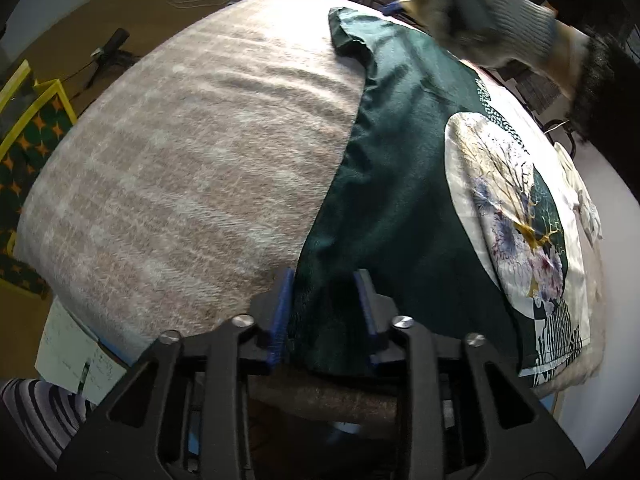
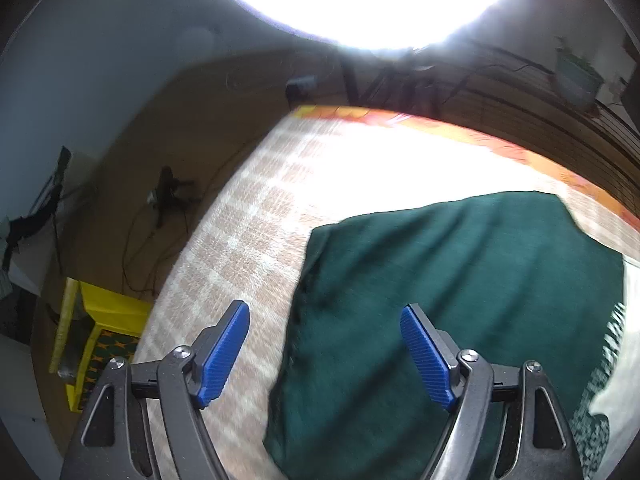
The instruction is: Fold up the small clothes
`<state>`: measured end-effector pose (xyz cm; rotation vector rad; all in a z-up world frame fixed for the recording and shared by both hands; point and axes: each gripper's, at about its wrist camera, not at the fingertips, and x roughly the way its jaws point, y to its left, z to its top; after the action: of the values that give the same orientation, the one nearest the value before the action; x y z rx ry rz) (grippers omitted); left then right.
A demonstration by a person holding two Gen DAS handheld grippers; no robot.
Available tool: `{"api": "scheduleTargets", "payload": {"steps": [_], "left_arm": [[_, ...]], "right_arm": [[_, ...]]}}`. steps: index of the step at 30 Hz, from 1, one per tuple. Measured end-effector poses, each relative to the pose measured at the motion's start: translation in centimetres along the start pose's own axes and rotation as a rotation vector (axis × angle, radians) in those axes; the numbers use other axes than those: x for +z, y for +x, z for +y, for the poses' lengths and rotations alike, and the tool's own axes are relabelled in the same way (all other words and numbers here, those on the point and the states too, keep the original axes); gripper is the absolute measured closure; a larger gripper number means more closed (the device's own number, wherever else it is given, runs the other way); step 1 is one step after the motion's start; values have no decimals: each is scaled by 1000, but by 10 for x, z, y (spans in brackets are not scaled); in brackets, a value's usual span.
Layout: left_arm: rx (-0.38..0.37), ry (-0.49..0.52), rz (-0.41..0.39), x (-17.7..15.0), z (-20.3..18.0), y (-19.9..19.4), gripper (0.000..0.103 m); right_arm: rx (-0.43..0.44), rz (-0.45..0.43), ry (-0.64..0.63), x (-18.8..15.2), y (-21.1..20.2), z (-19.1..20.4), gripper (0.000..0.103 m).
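Blue-padded jaws of the left gripper (image 1: 326,312) are filling the bottom of the left wrist view, narrowed onto the near edge of a dark green T-shirt (image 1: 396,208), whose cloth is bunching between the pads as they are pinching it. That shirt is lying flat along the right side of a beige checked blanket (image 1: 180,184), its printed white panel facing up, one sleeve reaching toward the far edge. A gloved hand (image 1: 492,4) is blurring across the far right corner. Moving to the right wrist view, the right gripper (image 2: 324,354) is hanging over the shirt's left edge (image 2: 460,300) with jaws spread wide and nothing between them. Judging by this, a fold is just beginning; next, the right jaws need to close on that edge.
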<state>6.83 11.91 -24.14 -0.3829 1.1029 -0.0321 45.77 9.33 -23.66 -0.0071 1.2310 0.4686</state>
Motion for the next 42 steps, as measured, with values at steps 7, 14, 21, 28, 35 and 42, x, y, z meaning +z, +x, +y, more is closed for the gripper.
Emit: {"api": "scheduleTargets", "payload": {"steps": [7, 14, 21, 28, 35, 42], "left_arm": [[-76, -38, 19, 4, 2, 6, 98], [-113, -33, 25, 4, -4, 6, 102], [-136, -29, 7, 5, -10, -5, 102], [-132, 45, -12, 3, -37, -19, 103], [-181, 167, -14, 1, -88, -27, 103], [-220, 305, 34, -14, -151, -9, 103]], "right_arm": [[-79, 97, -122, 11, 51, 36, 37], [-214, 120, -274, 8, 67, 52, 79], [-160, 68, -243, 14, 34, 24, 102], [-29, -42, -147, 14, -18, -22, 103], [39, -161, -50, -3, -82, -93, 103], [17, -202, 73, -23, -103, -182, 103]]}}
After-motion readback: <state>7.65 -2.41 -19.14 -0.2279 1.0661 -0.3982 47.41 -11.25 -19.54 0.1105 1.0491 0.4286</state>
